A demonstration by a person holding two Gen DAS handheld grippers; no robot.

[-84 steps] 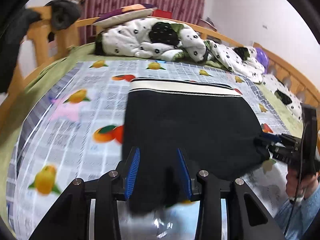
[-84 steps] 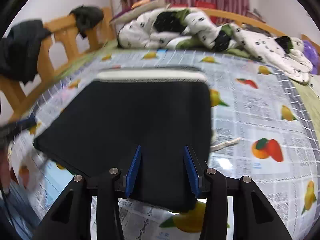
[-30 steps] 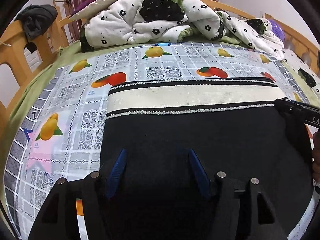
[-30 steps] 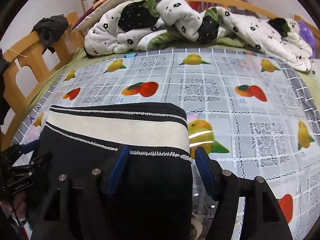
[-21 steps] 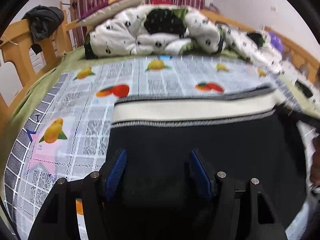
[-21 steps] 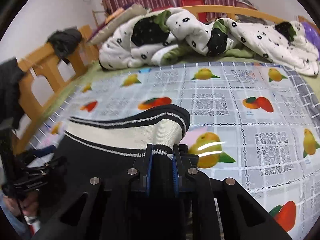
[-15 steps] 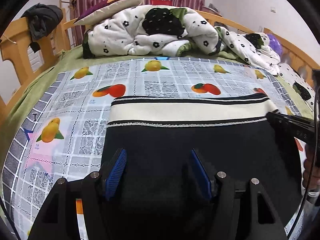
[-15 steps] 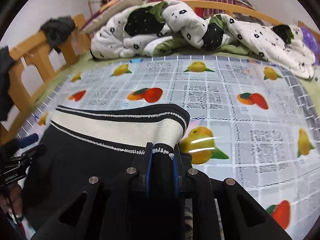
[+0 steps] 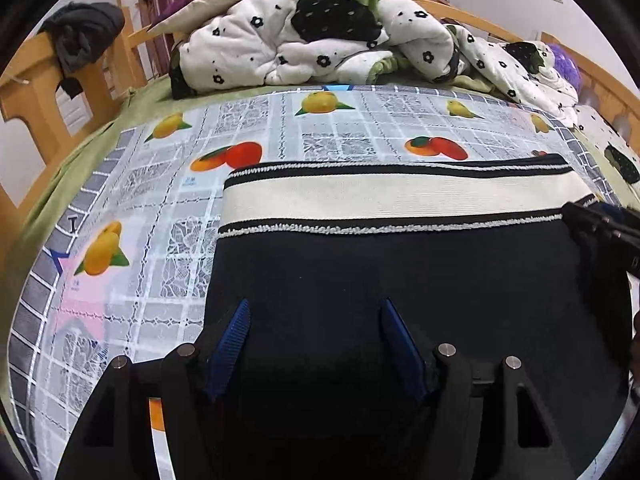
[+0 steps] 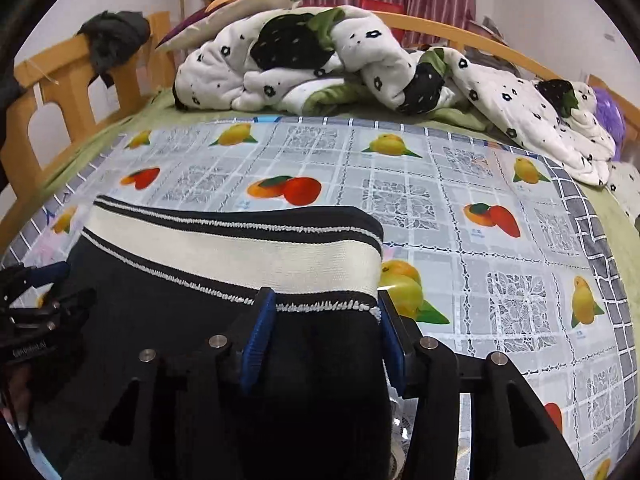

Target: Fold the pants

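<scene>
The dark navy folded pants with the cream, black-edged ribbed waistband [image 9: 400,196] lie flat on the bed, on the glossy fruit-printed plastic sheet [image 9: 168,184], the waistband at the far end from both my tools. My left hand-held gripper [image 9: 314,320] hangs over the near left part of the dark cloth, its blue pads spread wide with nothing pinched between them. My right hand-held gripper [image 10: 326,312] sits at the right edge just below the waistband; its jaws have just been opening after a tight pinch, and the cloth's edge lies between the pads, the right pad close against the fold, though I do not think they press on it now. I judge the fold to be nearly laid and this step to be the letting go and tidying. To do it well I would open the right jaws fully before drawing back, so the edge is not dragged off line, and pull away low and straight toward myself. The sheet looks slippery, so I would keep the left tool ready to steady the cloth. The rumpled white flower-print quilt [image 10: 320,64] far ahead is well clear.
</scene>
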